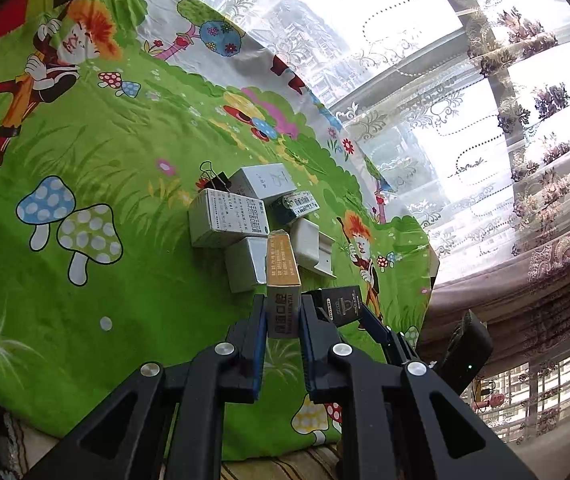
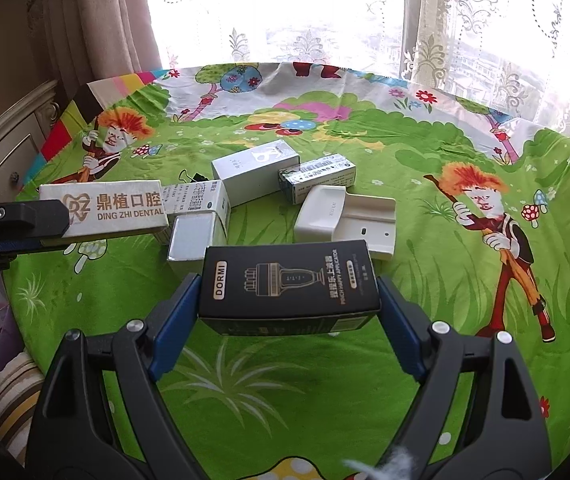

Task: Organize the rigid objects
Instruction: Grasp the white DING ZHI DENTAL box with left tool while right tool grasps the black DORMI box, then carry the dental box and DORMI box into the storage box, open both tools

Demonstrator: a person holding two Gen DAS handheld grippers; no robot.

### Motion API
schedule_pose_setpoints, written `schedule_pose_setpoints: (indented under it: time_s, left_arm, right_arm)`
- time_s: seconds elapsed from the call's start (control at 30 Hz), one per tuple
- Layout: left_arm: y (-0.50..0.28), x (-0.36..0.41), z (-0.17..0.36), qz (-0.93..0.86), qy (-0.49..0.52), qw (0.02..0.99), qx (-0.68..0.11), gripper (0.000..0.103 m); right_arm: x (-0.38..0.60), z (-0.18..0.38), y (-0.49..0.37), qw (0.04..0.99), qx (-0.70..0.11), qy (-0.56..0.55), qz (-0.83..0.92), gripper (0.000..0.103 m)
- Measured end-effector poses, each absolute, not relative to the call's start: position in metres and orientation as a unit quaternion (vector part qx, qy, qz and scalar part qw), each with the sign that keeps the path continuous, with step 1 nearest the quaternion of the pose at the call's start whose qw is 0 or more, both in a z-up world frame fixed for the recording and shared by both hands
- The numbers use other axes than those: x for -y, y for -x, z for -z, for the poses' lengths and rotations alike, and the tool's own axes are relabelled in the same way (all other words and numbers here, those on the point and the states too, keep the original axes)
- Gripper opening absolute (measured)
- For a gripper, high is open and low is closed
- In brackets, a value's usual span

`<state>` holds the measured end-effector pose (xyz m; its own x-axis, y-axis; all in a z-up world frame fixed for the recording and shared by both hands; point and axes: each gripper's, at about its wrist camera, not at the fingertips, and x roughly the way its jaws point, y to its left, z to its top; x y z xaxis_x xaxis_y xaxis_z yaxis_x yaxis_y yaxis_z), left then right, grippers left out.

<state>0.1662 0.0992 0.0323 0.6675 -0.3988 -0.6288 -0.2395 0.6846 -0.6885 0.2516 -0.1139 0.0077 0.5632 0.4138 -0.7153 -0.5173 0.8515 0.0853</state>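
Observation:
My left gripper (image 1: 283,312) is shut on a long white and gold dental box (image 1: 283,280), held above the green cartoon tablecloth (image 1: 105,152); the box also shows in the right wrist view (image 2: 113,212), with the left gripper (image 2: 51,220) at the left edge. My right gripper (image 2: 289,304) is shut on a black DORMI box (image 2: 289,284), held across its jaws; it shows in the left wrist view (image 1: 341,304) too. A cluster of small boxes lies beyond: a white box with printed text (image 1: 221,216), a silver box (image 2: 193,238), a grey-white box (image 2: 255,174), a dark green box (image 2: 317,176).
A white plastic holder (image 2: 345,216) lies right of the cluster. A black binder clip (image 1: 215,180) sits at its far side. The round table ends at lace curtains (image 2: 285,12) and a window. A cabinet (image 2: 9,148) stands at left.

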Motion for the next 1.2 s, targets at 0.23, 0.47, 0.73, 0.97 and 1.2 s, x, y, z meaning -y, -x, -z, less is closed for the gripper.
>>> schedule_pose_setpoints:
  time_s: [0.23,0.47,0.73,0.97,1.2]
  left_arm:
    - [-0.113,-0.131,-0.036,0.012,0.408,0.828,-0.385,0.016]
    - [-0.056,-0.17,-0.039,-0.03,0.427,0.829,-0.36,0.016]
    - [0.015,-0.216,-0.044,-0.106,0.421,0.84,-0.326,0.016]
    - [0.064,-0.255,-0.028,-0.183,0.419,0.828,-0.324,0.016]
    - [0.1,-0.285,-0.01,-0.23,0.443,0.807,-0.315,0.016]
  right_arm:
    - [0.1,-0.025,-0.226,0.88,-0.374,0.068,-0.286,0.087]
    - [0.074,-0.04,-0.193,0.869,-0.37,0.071,-0.321,0.087]
    - [0.034,-0.06,-0.141,0.843,-0.368,0.084,-0.383,0.087]
    - [-0.014,-0.075,-0.086,0.814,-0.354,0.122,-0.444,0.087]
    - [-0.06,-0.077,-0.04,0.779,-0.352,0.161,-0.494,0.087]
